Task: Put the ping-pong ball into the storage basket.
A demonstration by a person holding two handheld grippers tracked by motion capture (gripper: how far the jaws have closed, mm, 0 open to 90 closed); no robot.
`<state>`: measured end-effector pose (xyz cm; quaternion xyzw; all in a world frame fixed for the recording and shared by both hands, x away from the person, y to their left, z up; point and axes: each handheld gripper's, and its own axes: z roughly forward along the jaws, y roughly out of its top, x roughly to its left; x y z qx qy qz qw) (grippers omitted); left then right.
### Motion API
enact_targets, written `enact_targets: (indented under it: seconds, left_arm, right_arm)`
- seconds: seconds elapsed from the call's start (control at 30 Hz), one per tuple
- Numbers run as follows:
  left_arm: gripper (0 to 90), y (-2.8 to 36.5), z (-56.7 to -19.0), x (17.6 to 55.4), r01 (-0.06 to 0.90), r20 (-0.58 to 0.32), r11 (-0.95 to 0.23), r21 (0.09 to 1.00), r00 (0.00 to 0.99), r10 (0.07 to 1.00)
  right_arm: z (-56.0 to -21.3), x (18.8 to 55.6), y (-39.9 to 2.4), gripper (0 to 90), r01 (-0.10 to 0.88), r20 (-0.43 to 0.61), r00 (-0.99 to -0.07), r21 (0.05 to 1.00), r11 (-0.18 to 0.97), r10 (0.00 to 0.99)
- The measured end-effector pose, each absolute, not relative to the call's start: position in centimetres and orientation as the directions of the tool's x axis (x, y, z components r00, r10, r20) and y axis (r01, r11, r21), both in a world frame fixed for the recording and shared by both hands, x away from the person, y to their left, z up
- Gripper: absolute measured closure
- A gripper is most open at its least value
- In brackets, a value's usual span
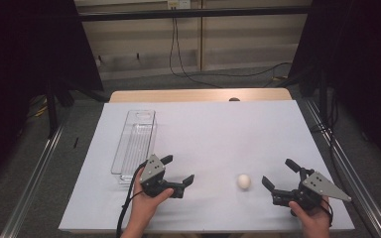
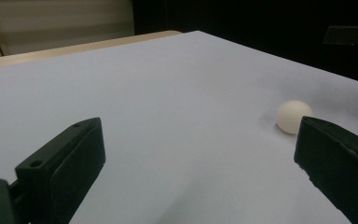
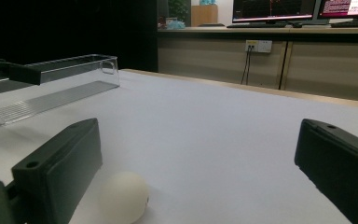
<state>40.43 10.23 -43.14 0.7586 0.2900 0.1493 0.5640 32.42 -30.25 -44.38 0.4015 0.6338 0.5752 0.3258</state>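
A white egg [image 1: 244, 181] lies on the bench [image 1: 218, 129] near its front edge, between the two grippers and touching neither. The right gripper [image 1: 281, 175], jaws wide, looks slightly nearer; in its own view the egg [image 3: 122, 196] sits just beside one jaw. The left gripper [image 1: 178, 169], also wide open, has the egg [image 2: 293, 116] off toward one jaw. The clear plastic tray [image 1: 134, 144] lies toward the left edge.

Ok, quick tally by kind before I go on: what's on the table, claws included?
Small white round egg-like ball: 1
Clear plastic long rectangular bin: 1
Black two-jaw claws, left claw and right claw, both open: 2
Total: 4
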Motion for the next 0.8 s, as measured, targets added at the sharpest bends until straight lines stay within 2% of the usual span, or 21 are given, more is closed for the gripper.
enact_targets:
  seconds: [0.8]
  left_arm:
    - [1.9,8.5,-43.8,40.8,0.290,-0.118,-0.212,0.933,0.806,0.580]
  right_arm:
    - [-44.4,32.4,-30.2,0.4,0.132,0.044,-0.469,0.991,0.021,0.882]
